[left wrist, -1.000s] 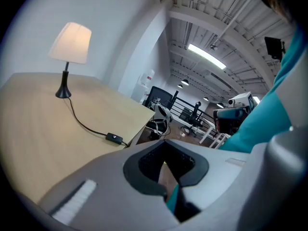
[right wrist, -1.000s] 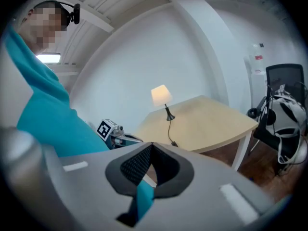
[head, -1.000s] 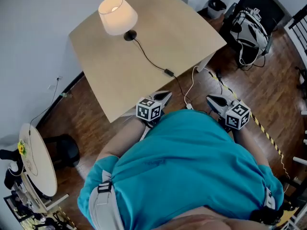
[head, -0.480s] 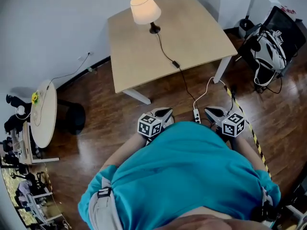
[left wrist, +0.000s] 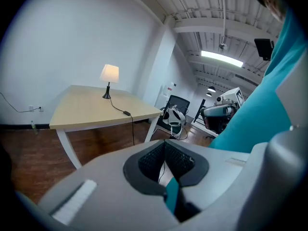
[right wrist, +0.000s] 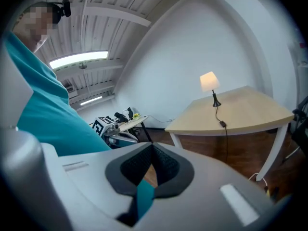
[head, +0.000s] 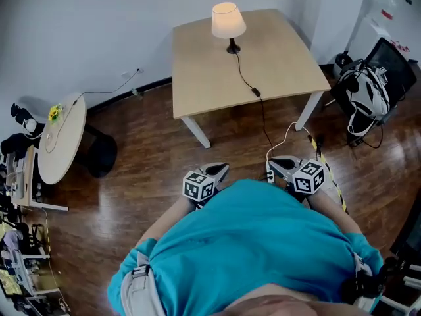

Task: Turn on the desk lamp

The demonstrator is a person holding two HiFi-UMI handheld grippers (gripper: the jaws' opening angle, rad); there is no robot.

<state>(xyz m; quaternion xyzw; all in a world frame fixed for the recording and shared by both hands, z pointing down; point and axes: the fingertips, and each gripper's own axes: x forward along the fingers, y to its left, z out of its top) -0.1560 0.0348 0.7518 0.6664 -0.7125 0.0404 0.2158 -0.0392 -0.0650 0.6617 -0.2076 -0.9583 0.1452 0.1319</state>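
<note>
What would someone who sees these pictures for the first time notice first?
The glowing desk lamp draws the eye first, lit at the far edge of the wooden table, its black cord trailing toward the near edge. Next is the person's teal shirt low in the head view, with the left gripper and right gripper before it, both shut, empty and apart from the table.

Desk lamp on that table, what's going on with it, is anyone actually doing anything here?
The desk lamp is glowing, so it looks switched on already. It stands near the far edge of the table, its cord trailing across the top. The person stands on the wood floor, away from the table. The left gripper and right gripper are held close in front of the body, both with jaws closed on nothing. Nothing is being handled right now.
</note>
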